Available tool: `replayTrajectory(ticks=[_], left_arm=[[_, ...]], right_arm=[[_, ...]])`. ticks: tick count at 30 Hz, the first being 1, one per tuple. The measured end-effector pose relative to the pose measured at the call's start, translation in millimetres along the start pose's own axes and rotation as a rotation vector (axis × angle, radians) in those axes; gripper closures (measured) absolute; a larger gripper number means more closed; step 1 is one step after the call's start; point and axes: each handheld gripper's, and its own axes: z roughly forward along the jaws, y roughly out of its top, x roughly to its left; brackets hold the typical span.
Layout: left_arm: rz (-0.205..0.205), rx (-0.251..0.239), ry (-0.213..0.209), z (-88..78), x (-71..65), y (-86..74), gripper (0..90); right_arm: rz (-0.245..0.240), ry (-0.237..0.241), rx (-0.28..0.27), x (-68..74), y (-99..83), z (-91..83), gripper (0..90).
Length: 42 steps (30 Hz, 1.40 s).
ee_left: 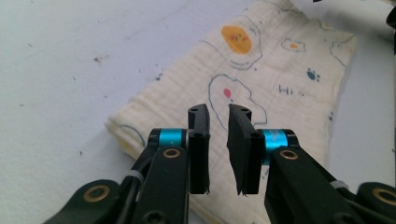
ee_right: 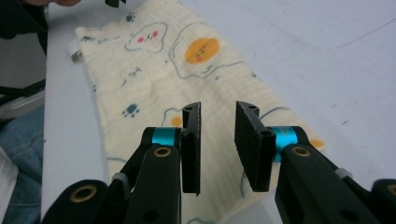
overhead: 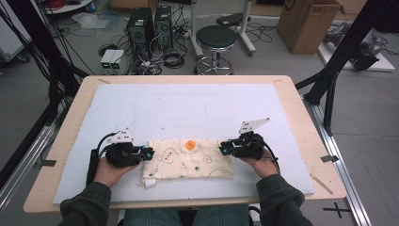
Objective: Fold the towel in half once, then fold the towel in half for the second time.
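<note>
both hand-held grippers open beside cloth [overhead: 188, 159]

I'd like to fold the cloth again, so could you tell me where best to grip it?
Probably at its two short ends. The cloth lies flat, folded into a long strip, with the left gripper at one end and the right gripper at the other, both open. Come in low from each side and pinch the edge.

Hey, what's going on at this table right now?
A person sits at the table with a gripper in each hand, working on a folded cream cloth printed with eggs. The left gripper is at its left end, the right gripper at its right end. Both have their jaws slightly apart, with nothing pinched; the cloth lies flat.
</note>
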Motion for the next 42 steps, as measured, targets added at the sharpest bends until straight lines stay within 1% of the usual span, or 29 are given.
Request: replayTrajectory(ticks=[4, 5, 6, 8, 9, 11, 13, 16, 17, 19, 20, 22, 24, 25, 27, 31, 35, 37, 39, 40, 41, 42], left_arm=[[-0.023, -0.027, -0.004, 0.8, 3.8, 6.3, 74.2], [-0.025, -0.022, -0.005, 1.2, 4.9, 7.2, 73.6], [-0.027, -0.011, -0.002, 2.1, 5.6, 9.3, 72.2], [-0.032, -0.018, -0.006, 2.0, 6.3, 12.5, 70.6], [-0.026, -0.017, -0.006, 1.7, 6.6, 14.3, 69.9], [-0.028, -0.023, -0.012, 1.3, 6.5, 17.4, 68.7], [-0.038, -0.030, -0.012, 0.9, 7.4, 19.3, 67.0], [-0.038, -0.018, -0.010, -0.5, 11.1, 23.6, 65.2], [-0.044, -0.021, -0.009, -0.8, 11.7, 25.4, 64.7], [-0.040, -0.024, -0.006, -2.1, 13.3, 28.9, 63.8], [-0.047, -0.027, -0.006, -2.3, 14.0, 30.3, 63.1], [-0.041, -0.022, -0.003, -3.0, 15.9, 32.6, 62.4], [-0.053, -0.030, -0.003, -3.5, 16.9, 33.5, 62.2], [-0.048, -0.028, -0.002, -4.0, 18.1, 33.8, 62.0], [-0.059, -0.032, 0.001, -3.7, 18.9, 33.5, 61.9], [-0.065, -0.032, 0.010, -3.8, 21.8, 33.5, 60.4], [-0.084, -0.021, 0.030, -1.7, 25.3, 33.0, 55.0], [-0.096, -0.017, 0.038, -0.4, 27.3, 32.6, 53.6], [-0.098, -0.015, 0.048, 0.3, 29.5, 32.3, 51.8], [-0.109, -0.015, 0.050, 1.0, 30.3, 32.0, 51.3], [-0.104, -0.010, 0.052, 1.1, 31.4, 31.9, 51.2], [-0.111, -0.012, 0.055, 1.7, 31.6, 31.7, 50.8]], right_arm=[[0.008, -0.028, -0.014, -4.9, 6.9, 0.5, 67.5], [0.021, -0.030, -0.015, -5.9, 8.1, 0.4, 67.2], [0.024, -0.031, -0.019, -7.0, 8.9, 0.6, 66.7], [0.028, -0.042, -0.019, -9.1, 11.4, 1.0, 65.5], [0.036, -0.039, -0.016, -9.2, 12.4, 0.7, 64.6], [0.036, -0.035, -0.017, -9.7, 14.3, 0.9, 62.6], [0.037, -0.033, -0.013, -9.3, 16.8, 0.7, 62.0], [0.036, -0.033, -0.012, -9.5, 20.8, 0.5, 60.8], [0.037, -0.029, -0.013, -9.1, 21.9, 0.4, 60.1], [0.036, -0.022, -0.004, -9.2, 24.4, 1.3, 58.8], [0.027, -0.027, -0.004, -9.7, 25.5, 1.8, 58.6], [0.033, -0.021, 0.005, -9.5, 27.5, 2.3, 58.5], [0.026, -0.025, 0.005, -10.3, 29.4, 3.1, 58.4], [0.029, -0.027, 0.002, -10.6, 30.4, 3.4, 58.4], [0.023, -0.028, 0.008, -10.9, 32.6, 3.3, 58.4], [0.012, -0.034, 0.008, -11.3, 39.7, 2.8, 58.1], [0.018, -0.039, 0.019, -13.2, 43.0, 5.0, 57.7], [0.022, -0.043, 0.024, -15.2, 42.9, 6.2, 57.6], [0.022, -0.050, 0.025, -17.2, 42.4, 7.1, 57.5], [0.034, -0.050, 0.032, -17.2, 42.2, 7.1, 57.5], [0.030, -0.055, 0.031, -18.6, 42.0, 7.7, 57.5], [0.036, -0.056, 0.033, -18.8, 41.8, 7.7, 57.5]])
